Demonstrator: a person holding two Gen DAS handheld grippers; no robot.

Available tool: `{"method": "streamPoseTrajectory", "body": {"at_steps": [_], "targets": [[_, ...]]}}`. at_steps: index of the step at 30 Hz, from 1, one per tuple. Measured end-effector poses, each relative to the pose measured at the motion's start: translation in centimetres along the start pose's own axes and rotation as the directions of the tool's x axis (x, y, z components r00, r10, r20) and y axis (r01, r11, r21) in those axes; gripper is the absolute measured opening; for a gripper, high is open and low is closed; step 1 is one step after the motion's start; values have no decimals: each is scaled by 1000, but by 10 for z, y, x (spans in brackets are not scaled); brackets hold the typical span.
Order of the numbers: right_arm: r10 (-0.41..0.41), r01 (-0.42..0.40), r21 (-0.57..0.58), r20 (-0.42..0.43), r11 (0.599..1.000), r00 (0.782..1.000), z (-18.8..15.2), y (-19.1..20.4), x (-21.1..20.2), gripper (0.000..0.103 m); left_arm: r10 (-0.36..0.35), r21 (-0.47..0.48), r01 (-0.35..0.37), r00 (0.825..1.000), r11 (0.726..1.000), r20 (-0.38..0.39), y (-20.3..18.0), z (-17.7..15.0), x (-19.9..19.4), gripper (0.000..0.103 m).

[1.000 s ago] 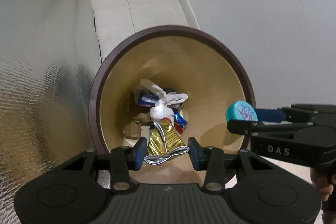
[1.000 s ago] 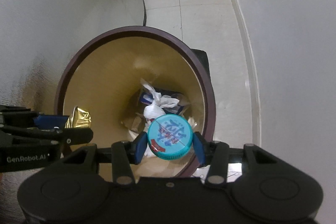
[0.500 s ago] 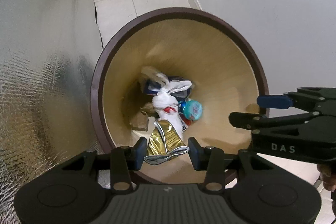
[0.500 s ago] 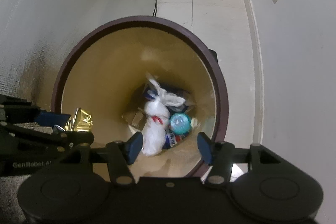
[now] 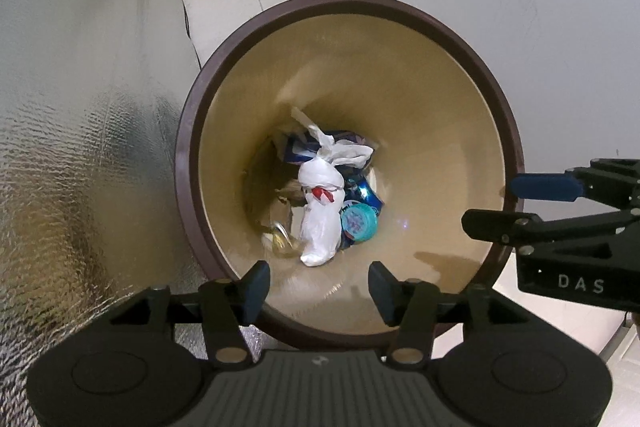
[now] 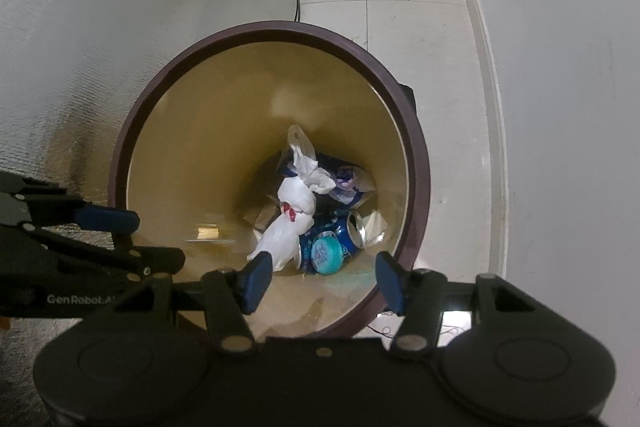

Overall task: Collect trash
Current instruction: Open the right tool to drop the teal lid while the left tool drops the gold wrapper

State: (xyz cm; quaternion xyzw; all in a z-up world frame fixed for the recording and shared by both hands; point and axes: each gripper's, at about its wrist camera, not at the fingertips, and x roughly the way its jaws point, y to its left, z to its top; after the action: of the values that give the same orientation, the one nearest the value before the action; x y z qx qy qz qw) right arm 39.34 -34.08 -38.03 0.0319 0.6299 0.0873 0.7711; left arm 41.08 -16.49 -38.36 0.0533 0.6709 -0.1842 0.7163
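Hovering both grippers over the brown-rimmed trash bin, I am looking straight down at what is lying in its bottom. My left gripper is opening, its jaws spread with nothing between them, and a gold foil wrapper is showing as a blur low against the bin's inner wall. My right gripper is standing spread and empty too. The teal round lid is resting on the bottom beside a crushed blue can, touching the knotted white plastic bag. I am judging all of it as light stuff: the foil is thin, crinkly and slippery, best pinched across a fold; the lid is stiff and wants gripping across its rim; the bag is soft and is easiest taken at the knot; the can is dented and giving way under pressure.
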Motion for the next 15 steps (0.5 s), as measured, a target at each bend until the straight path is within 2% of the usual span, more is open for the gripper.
{"method": "streamPoseTrajectory", "body": {"at_steps": [3, 15], "targets": [[1, -1, -3, 3, 1000, 1000, -1, 0, -3, 58, 8, 6, -8, 1000, 1000, -2, -1, -1, -2, 62], [-5, 6, -13, 20, 1000, 1000, -1, 2, -20, 58, 27, 7, -27, 1000, 1000, -2, -3, -9, -11, 73]]}}
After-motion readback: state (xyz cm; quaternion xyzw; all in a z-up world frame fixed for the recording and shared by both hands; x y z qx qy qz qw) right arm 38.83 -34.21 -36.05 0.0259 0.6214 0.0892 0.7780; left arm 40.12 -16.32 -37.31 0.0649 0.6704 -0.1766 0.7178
